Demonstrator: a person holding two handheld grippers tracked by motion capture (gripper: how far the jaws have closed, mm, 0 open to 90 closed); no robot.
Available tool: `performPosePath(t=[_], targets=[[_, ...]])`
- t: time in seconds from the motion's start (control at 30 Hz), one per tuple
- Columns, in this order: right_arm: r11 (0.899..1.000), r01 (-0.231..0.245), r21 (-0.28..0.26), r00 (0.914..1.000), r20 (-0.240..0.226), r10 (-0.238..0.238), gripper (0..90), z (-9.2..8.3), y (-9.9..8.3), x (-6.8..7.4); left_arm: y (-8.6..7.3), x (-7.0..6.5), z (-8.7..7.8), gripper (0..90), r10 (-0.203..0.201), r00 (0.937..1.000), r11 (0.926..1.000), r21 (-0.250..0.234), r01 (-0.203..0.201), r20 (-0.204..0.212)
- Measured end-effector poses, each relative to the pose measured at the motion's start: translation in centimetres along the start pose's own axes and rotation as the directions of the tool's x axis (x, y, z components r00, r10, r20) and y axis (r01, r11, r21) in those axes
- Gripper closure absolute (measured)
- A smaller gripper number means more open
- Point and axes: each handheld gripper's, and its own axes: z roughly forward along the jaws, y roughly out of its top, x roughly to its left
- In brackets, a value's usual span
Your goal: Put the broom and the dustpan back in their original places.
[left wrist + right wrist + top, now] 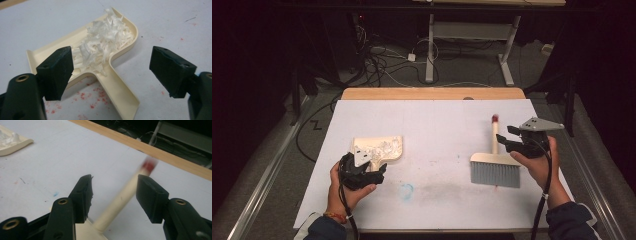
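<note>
Left gripper [110,72] open over dustpan [120,92], paper shreds [105,40] inside

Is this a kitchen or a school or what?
Probably a lab or workshop, not a kitchen. A white-topped table stands on a grey floor with tangled cables behind it, another desk frame stands farther back, and the surroundings are dark.

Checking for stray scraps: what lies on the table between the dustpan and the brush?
In the high view, only bare white tabletop with faint smudges separates the dustpan from the brush.
</note>
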Motion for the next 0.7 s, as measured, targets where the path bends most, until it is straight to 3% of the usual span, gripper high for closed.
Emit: performPosePath(t=[0.4,0.7], targets=[[0.996,0.006,-0.089,0.9995,0.032,-0.003,38.6,-0.7,-0.4,0.7,-0.7,-0.2,-0.8,17.3,0.031,0.9995,0.9967,-0.074,-0.032,-0.011],[0.99,0.019,-0.137,0.9987,0.05,-0.012,32.5,-1.3,-0.2,1.6,-0.8,-1.1,-1.1,17.3,0.088,0.9958,0.9924,-0.084,-0.09,-0.027]])
